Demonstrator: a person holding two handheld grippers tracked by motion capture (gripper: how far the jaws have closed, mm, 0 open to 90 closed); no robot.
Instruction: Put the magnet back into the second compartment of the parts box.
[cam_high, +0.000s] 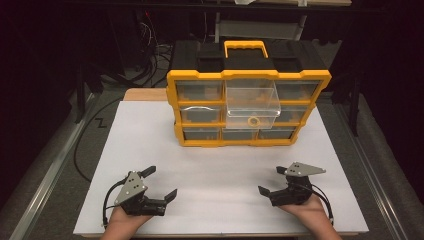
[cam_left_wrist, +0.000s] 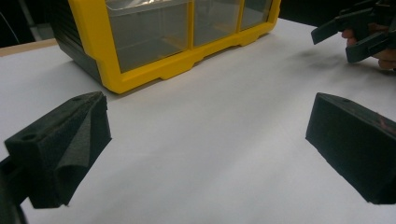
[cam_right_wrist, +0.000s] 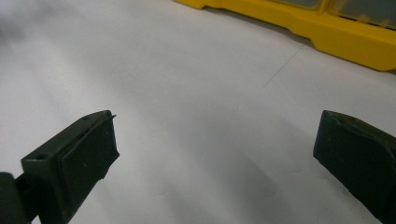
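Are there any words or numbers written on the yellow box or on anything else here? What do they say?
None can be read.
Yellow organizer box: no label, brand or number shows on its frame, handle or drawers.
Open clear drawer: only a small yellow ring on its front, not a letter.
Left gripper and right gripper: no writing shows on them.
White table mat: blank.

No text, label, brand or number is legible anywhere, not even on the yellow-and-black plastic drawer organiser at upper centre.
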